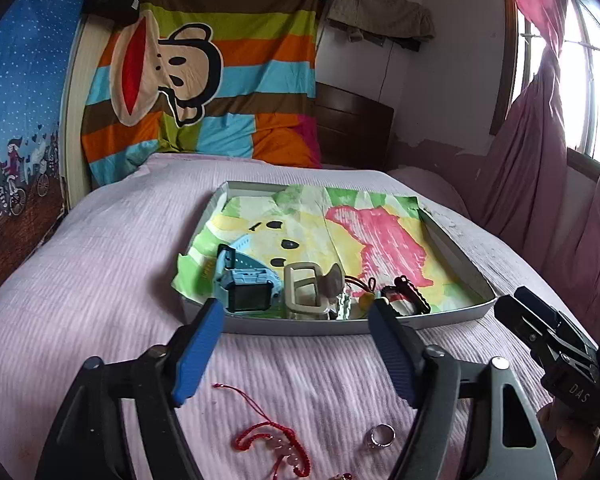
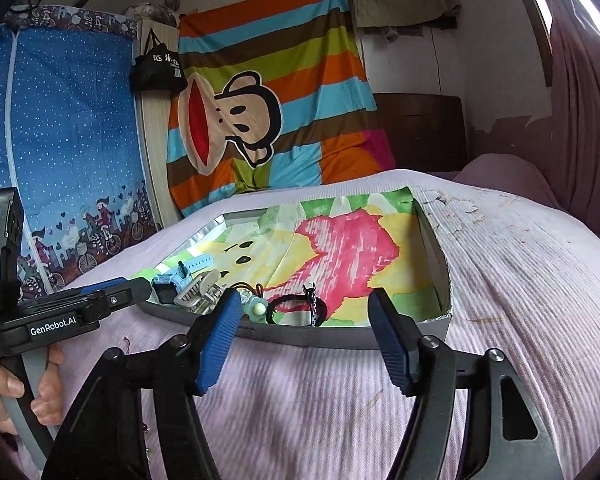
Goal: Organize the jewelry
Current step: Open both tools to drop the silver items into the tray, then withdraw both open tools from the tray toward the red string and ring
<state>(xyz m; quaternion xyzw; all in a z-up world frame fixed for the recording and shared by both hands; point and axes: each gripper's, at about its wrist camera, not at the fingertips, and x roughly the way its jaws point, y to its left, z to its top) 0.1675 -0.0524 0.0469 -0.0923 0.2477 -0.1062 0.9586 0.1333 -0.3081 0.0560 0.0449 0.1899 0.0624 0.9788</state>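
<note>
A shallow white tray (image 1: 456, 236) lined with a colourful cloth lies on the bed. At its near edge lie a blue watch (image 1: 246, 286), a beige clip (image 1: 306, 292), a small yellow charm (image 1: 367, 300) and a black band (image 1: 410, 300). On the bedspread in front of the tray lie a red cord bracelet (image 1: 278, 440) and a silver ring (image 1: 381, 435). My left gripper (image 1: 296, 316) is open and empty above them. My right gripper (image 2: 300, 312) is open and empty before the tray (image 2: 436, 256); it also shows in the left wrist view (image 1: 540, 324).
The pink striped bedspread (image 1: 100, 280) covers the bed. A striped monkey blanket (image 1: 220, 72) hangs behind. A dark headboard (image 1: 352, 128) and pink curtains (image 1: 540, 160) stand at the right. The left gripper (image 2: 112, 292) shows in the right wrist view.
</note>
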